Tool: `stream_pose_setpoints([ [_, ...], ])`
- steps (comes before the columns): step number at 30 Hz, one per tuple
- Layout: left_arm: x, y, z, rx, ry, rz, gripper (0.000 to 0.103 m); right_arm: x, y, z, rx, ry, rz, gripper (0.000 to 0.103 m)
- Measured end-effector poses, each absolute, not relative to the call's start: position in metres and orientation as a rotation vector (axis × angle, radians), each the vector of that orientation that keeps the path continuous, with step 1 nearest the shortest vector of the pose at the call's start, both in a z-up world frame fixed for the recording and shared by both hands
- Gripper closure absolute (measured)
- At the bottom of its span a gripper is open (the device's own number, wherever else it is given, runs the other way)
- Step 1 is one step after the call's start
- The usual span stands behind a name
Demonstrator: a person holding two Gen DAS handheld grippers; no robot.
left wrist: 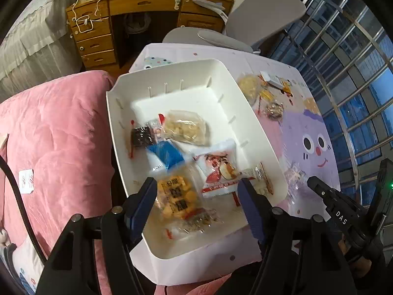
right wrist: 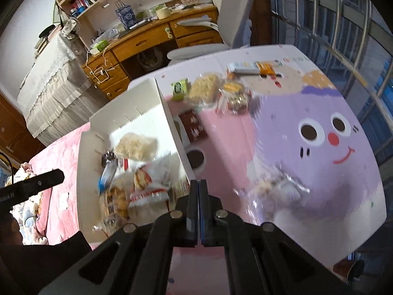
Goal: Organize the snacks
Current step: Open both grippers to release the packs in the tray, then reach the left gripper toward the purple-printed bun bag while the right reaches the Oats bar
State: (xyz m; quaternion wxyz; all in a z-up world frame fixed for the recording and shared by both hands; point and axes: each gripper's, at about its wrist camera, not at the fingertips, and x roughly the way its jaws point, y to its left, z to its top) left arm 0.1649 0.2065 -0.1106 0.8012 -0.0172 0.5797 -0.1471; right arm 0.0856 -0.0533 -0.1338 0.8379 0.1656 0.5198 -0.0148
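white bin point(left wrist: 248, 93) on cartoon-print table point(left wrist: 316, 132), left gripper point(left wrist: 197, 184) with fingers spread wide above orange cracker packet point(left wrist: 175, 196), blue packet point(left wrist: 165, 153), pale puffed snack bag point(left wrist: 185, 126), red-and-white packet point(left wrist: 219, 169) inside bin, loose snacks point(left wrist: 265, 91) beside it, pink blanket point(left wrist: 54, 127) at left

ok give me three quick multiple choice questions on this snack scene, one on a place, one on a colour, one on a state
1. Where does the blue packet lie?
A. inside the white bin
B. on the pink blanket
C. on the wooden desk

2. What colour is the smiling cartoon face printed on the table?
A. green
B. purple
C. orange

3. How do the two grippers stand?
A. both open
B. left gripper open, right gripper shut
C. left shut, right open

Answers: 1 A, the packet sits among other snacks on the bin floor. 2 B, the face is purple with a red nose. 3 B, the left fingers are spread wide over the bin, while the right fingers are pressed together with nothing seen between them.
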Motion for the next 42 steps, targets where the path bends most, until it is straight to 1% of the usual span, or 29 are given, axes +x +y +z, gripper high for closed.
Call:
stream_pose_setpoints([
  [9,0.149,0.156,-0.095,-0.012,1.203,-0.315,0.034,0.081,-0.093,-0.13,0.352,1.08,0.013,0.102],
  [13,0.141,0.124,-0.093,-0.044,1.217,-0.277,0.033,0.085,-0.118,-0.128,0.3,1.097,0.104,0.102],
  [23,0.098,0.048,-0.112,-0.187,1.274,-0.095,0.031,0.092,-0.185,-0.133,0.149,1.156,0.328,0.101],
  [29,0.082,0.007,-0.12,-0.234,1.31,-0.038,0.03,0.097,-0.224,-0.135,0.12,1.161,0.386,0.087],
  [31,0.081,-0.004,-0.123,-0.228,1.329,-0.029,0.027,0.097,-0.235,-0.136,0.12,1.161,0.396,0.078],
  [32,0.082,-0.008,-0.126,-0.223,1.345,-0.023,0.027,0.098,-0.24,-0.137,0.117,1.163,0.399,0.076],
  [33,0.082,-0.014,-0.13,-0.225,1.369,-0.017,0.027,0.098,-0.243,-0.138,0.113,1.167,0.402,0.071],
  [34,0.082,-0.017,-0.134,-0.228,1.388,-0.015,0.027,0.099,-0.246,-0.139,0.107,1.173,0.404,0.069],
  [36,0.083,-0.023,-0.142,-0.234,1.43,-0.012,0.027,0.101,-0.251,-0.141,0.087,1.179,0.409,0.068],
  [38,0.086,-0.029,-0.152,-0.246,1.463,-0.006,0.023,0.104,-0.256,-0.14,0.062,1.175,0.407,0.065],
  [39,0.087,-0.031,-0.157,-0.258,1.476,0.001,0.019,0.106,-0.257,-0.14,0.05,1.171,0.404,0.061],
  [40,0.089,-0.032,-0.162,-0.275,1.488,0.01,0.018,0.109,-0.258,-0.14,0.036,1.167,0.401,0.058],
  [42,0.093,-0.035,-0.176,-0.307,1.516,0.045,0.017,0.117,-0.261,-0.139,-0.001,1.153,0.395,0.055],
])
